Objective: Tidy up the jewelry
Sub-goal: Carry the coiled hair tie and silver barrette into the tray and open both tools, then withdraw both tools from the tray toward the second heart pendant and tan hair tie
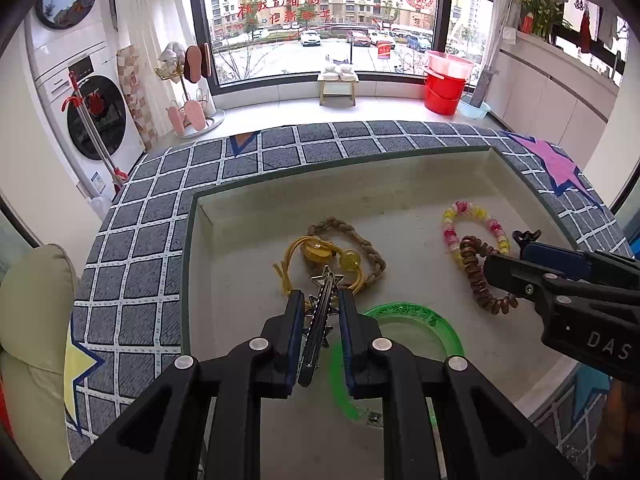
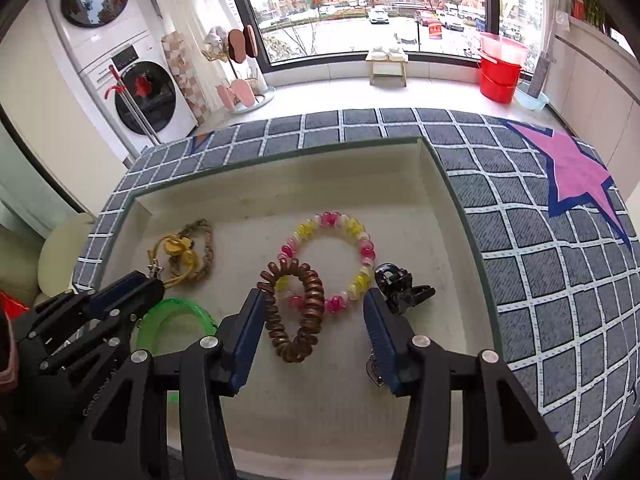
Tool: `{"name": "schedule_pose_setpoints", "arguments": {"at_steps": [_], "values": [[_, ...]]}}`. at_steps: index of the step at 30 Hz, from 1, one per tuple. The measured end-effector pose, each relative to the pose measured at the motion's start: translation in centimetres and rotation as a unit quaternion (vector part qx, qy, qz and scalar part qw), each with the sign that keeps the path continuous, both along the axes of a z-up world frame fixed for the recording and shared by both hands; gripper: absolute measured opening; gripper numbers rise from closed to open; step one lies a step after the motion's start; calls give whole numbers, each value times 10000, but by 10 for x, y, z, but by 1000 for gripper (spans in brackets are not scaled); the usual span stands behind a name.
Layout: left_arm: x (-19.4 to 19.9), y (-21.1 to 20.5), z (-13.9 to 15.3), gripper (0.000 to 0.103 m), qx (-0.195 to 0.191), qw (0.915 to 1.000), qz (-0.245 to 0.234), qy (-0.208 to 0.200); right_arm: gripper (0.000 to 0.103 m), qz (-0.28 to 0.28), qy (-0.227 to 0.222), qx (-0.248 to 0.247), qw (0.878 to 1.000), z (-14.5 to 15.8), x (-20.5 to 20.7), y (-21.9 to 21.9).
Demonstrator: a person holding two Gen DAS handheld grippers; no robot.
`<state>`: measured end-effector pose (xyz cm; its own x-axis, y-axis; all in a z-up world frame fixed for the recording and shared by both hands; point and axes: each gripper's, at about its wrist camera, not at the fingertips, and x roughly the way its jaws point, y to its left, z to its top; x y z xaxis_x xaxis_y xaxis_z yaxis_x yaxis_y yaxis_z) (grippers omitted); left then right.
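Jewelry lies loose in the shallow cream tray (image 2: 280, 184), which serves as the landmark for every position below.

**Gripper state.** Your left gripper (image 1: 318, 312) is closed on the silver star hair clip (image 1: 320, 312), held over the tray's left half, just above the yellow cord piece (image 1: 320, 252). Your right gripper (image 2: 316, 320) stands open with nothing between its pads, over the tray's near-centre, straddling the brown spiral hair tie (image 2: 298, 312).

**Step in hand.** It appears to be setting the clip down in the tray.
1. Lower the clip onto bare tray floor, clear of the yellow cord and the braided tan bracelet (image 1: 368, 248).
2. Keep the pads square on the clip's flat sides; thin polished metal may slip or twist.
3. Release only once it rests flat.

**Materials and shapes.**
- Beaded bracelet (image 2: 340, 240): glossy pink, yellow and white beads in a ring, overlapped by the spiral tie.
- Spiral tie: coiled, springy plastic.
- Green bangle (image 1: 420, 320): rigid, translucent ring at the tray's near side.
- Black claw clip (image 2: 400, 284): hard, toothed, toward the tray's right wall.
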<state>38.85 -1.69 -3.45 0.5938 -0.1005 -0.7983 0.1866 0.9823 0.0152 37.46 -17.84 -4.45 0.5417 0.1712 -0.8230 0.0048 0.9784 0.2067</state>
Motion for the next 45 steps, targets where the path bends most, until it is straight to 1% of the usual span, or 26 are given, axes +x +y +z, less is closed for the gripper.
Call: {"name": "schedule_pose_setpoints", "arguments": {"at_steps": [4,6,12,18,25,26,27,28,30,31,36,37,38,39,41,45], "values": [[-6,2,3,31,-52,10000,-8,-39,55,-105,-106,167,9997,9,-6,-5],[-7,4,4,31,-22,10000,-32,-84,58,-148,-114,232,9996,11,-10,-9],[-7,0,4,31,65,9999,34,-81,59,-300,-93,308,9990,14,-20,-21],[-12,-3,9,31,133,9997,69,-208,60,-364,-149,289,9988,17,-29,-27],[-11,-1,13,31,138,9996,108,-232,60,-377,-184,308,9986,20,-34,-29],[-12,-2,13,34,149,9995,110,-241,60,-375,-195,309,9986,21,-35,-29],[-12,-2,14,66,161,9995,119,-251,60,-378,-206,309,9986,22,-36,-30],[-13,-2,16,103,173,9992,172,-310,60,-389,-213,312,9985,23,-37,-30],[-19,0,23,103,146,9975,255,-635,60,-400,-224,322,9984,25,-39,-32],[-21,0,27,103,153,9972,201,-699,60,-393,-227,315,9985,25,-40,-32],[-23,1,35,103,142,9972,134,-722,61,-373,-202,260,9988,25,-42,-31],[-25,2,36,103,146,9972,130,-726,64,-343,-212,248,9989,26,-43,-30],[-26,3,37,103,166,9971,137,-731,78,-318,-234,214,9990,27,-44,-29],[-29,5,38,103,185,9969,145,-744,88,-318,-278,181,9989,28,-45,-28],[-34,7,39,103,196,9969,156,-749,92,-342,-478,148,9982,32,-50,-28],[-46,13,41,103,120,9975,101,-688,93,-469,-732,214,9960,41,-60,-30]]}}
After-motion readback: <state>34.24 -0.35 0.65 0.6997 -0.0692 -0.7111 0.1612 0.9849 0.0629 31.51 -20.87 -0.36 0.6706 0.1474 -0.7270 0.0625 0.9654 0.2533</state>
